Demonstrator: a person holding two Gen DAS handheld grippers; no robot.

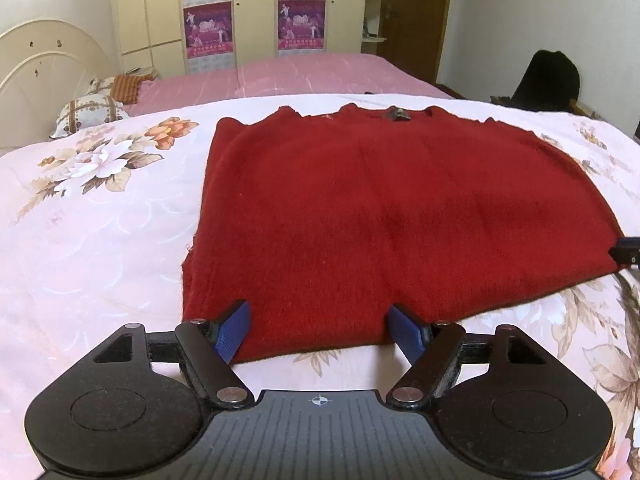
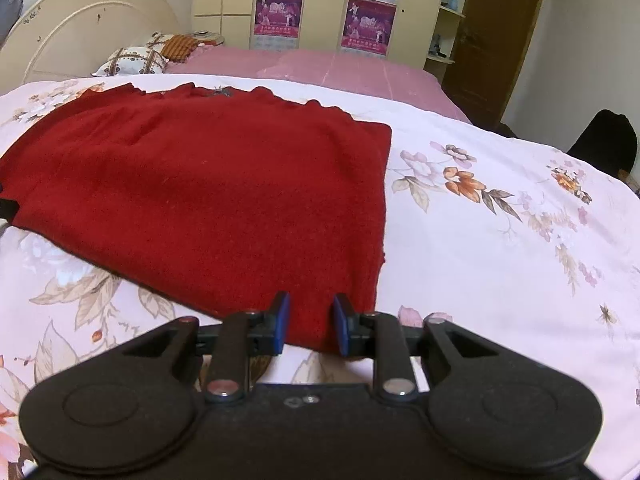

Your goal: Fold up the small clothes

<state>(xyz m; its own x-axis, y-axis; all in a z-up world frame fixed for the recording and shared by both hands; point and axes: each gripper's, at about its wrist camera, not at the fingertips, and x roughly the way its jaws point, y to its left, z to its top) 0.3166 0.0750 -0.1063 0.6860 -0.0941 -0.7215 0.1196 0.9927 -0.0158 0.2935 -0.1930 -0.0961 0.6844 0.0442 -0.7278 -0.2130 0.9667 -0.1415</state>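
A red knitted sweater lies flat on the floral bedspread, its collar at the far side. My left gripper stands open and wide over the near left stretch of the hem. The fabric lies between its blue pads and looks flat there. In the right wrist view the same sweater fills the left half. My right gripper sits at the near right corner of the hem, its jaws narrow with red fabric filling the gap between the pads. Its tip also shows at the sweater's edge.
The bedspread stretches wide to the right of the sweater. Behind lie a pink sheet, patterned pillows and a cream headboard. A wardrobe with posters and a brown door stand at the back, with a dark bundle at the right.
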